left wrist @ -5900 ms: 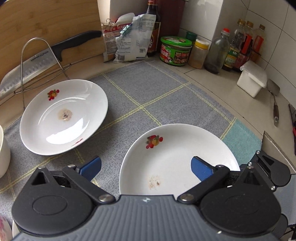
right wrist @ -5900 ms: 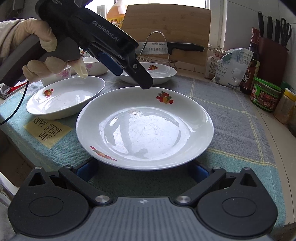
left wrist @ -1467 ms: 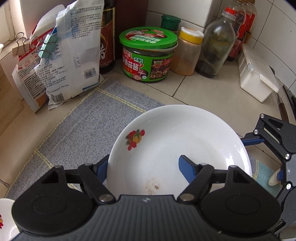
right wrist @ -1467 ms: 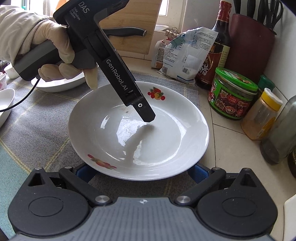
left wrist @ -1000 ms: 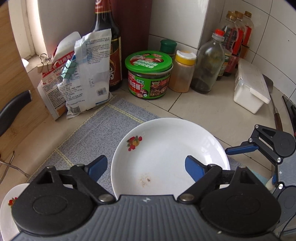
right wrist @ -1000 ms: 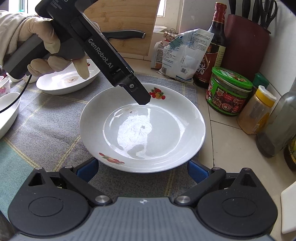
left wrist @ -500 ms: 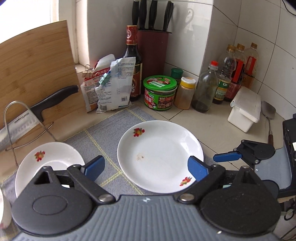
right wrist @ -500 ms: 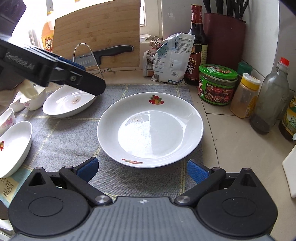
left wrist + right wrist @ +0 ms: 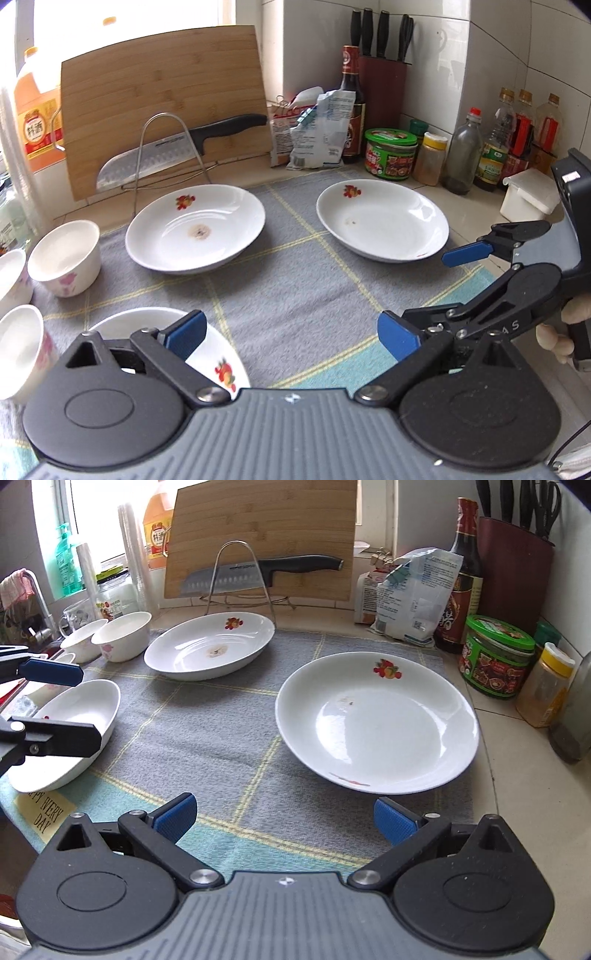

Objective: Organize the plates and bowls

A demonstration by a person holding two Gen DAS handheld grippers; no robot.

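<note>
the left gripper (image 9: 291,328) has just been opening and its jaws stand wide apart with nothing between them; the right gripper (image 9: 282,812) is likewise spread and empty. the placed plate (image 9: 376,720) sits on the grey mat (image 9: 295,291) at the right end of the desk, just ahead of the right gripper and a little to its right, so the right hand is the nearer one to it. the far plate (image 9: 195,229) lies further back, left of centre, in front of the knife rack (image 9: 166,155). the likely next piece is the near plate (image 9: 221,365), and the coming move turns on this: it lies directly under the left gripper's left finger, close in and low, with its rim toward the left hand, well apart from the right gripper. the left view hides most of that plate behind the gripper body but shows the cups (image 9: 66,258) beside it; the right view shows it whole (image 9: 66,734), an oval-looking dish lying front to back with the left gripper's fingers hanging over it, and a note on the mat's corner.
</note>
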